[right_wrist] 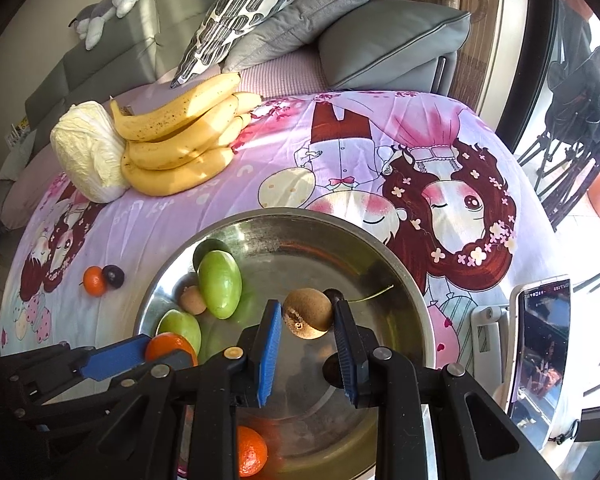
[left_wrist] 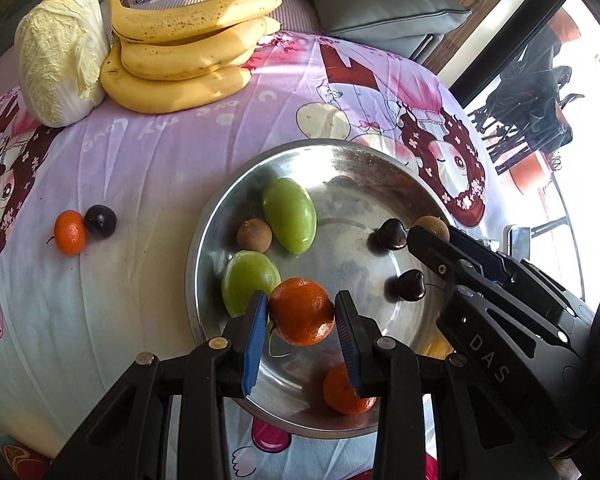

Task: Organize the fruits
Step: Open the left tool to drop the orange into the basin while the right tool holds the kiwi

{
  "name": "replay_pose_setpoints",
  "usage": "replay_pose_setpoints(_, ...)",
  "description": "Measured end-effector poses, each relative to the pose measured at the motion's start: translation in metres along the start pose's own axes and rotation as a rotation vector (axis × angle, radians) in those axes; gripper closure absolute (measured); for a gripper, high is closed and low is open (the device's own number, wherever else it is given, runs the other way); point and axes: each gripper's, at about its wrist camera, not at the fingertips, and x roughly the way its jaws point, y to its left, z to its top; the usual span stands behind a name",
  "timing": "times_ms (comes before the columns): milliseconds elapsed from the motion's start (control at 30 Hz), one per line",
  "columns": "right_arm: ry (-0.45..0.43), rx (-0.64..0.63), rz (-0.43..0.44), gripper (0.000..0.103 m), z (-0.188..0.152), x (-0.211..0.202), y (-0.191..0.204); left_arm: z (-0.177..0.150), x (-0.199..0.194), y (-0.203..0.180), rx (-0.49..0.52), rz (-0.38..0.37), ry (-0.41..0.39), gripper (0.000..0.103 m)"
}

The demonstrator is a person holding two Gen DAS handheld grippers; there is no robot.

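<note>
- My left tool [left_wrist: 302, 312] pinches a mandarin [left_wrist: 301, 311] just over the near side of the steel bowl [left_wrist: 340, 156]; my right tool [right_wrist: 308, 314] pinches a small brown fruit [right_wrist: 308, 313] over the bowl's middle.
- I judge both fruits are about to be set down, so I lower each until it nearly touches the metal before spreading the pads; round fruit rolls.
- On the left I aim for the bare patch between the green fruit [left_wrist: 250, 282] and the second mandarin [left_wrist: 346, 392].
- On the right I keep clear of the dark cherries [left_wrist: 394, 234].
- One mandarin [left_wrist: 70, 232] and a dark fruit [left_wrist: 100, 220] wait on the tabletop, by the bananas [left_wrist: 180, 52].
</note>
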Motion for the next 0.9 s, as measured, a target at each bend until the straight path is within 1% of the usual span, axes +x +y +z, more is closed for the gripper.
replay_pose_setpoints(133,0.021,-0.001,0.002,0.074,-0.001,0.006,0.0,0.0,0.005,0.002,-0.008,0.003,0.013,0.067)
replay_pose_setpoints(433,0.033,-0.006,-0.003,0.074,-0.001,0.008,0.001,0.001,0.005,0.005,-0.022,0.002,0.016,0.067)
replay_pose_setpoints(900,0.046,-0.003,-0.004,0.072,-0.001,0.011,0.001,0.002,-0.003,0.013,-0.054,0.006,0.004,0.067)
